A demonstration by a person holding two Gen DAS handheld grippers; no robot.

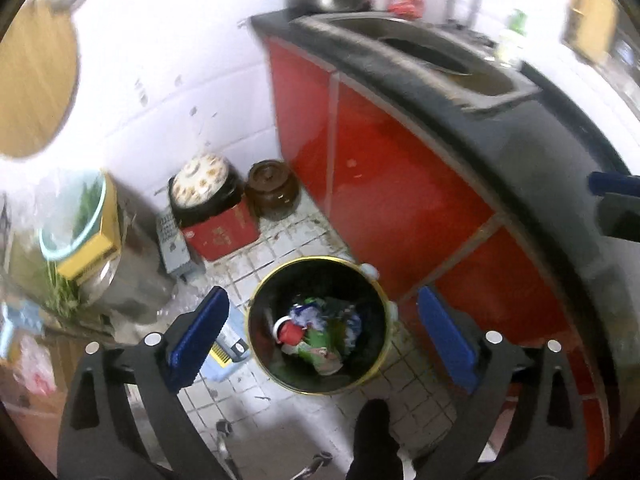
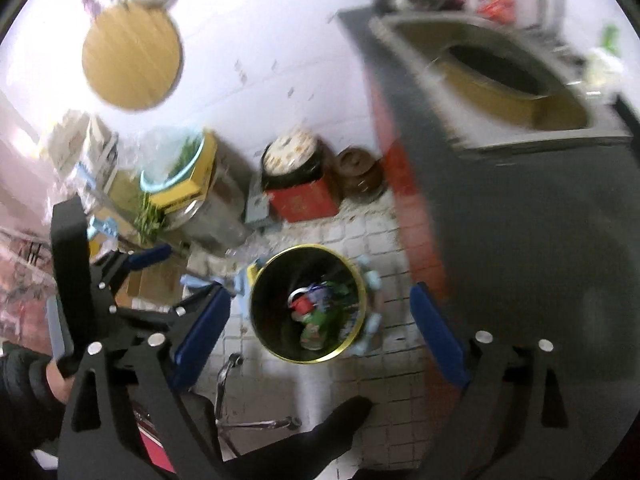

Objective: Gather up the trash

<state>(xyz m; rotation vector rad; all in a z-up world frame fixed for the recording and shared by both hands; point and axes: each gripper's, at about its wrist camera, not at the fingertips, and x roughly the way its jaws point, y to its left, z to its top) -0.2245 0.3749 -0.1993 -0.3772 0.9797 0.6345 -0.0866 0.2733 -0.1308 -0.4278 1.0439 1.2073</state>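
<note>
A round black trash bin with a gold rim point(image 1: 256, 304) stands on the tiled floor below me; it also shows in the right wrist view point(image 2: 362, 284). Inside lies mixed trash point(image 1: 316, 330), with a red cup and green and blue wrappers point(image 2: 316, 314). My left gripper point(image 1: 324, 336) hangs open and empty above the bin. My right gripper point(image 2: 320, 328) is open and empty too, also over the bin. The left gripper shows at the left of the right wrist view point(image 2: 136, 260), held in a gloved hand.
A red cabinet point(image 1: 380, 168) under a dark counter point(image 1: 520, 140) with a sink point(image 1: 436, 56) stands to the right. A brown jar point(image 1: 272, 190), a red box point(image 1: 220, 232) and a covered pot point(image 1: 200, 184) sit by the tiled wall. Boxes and greens point(image 1: 80, 232) crowd the left. My foot point(image 1: 372, 436) is near the bin.
</note>
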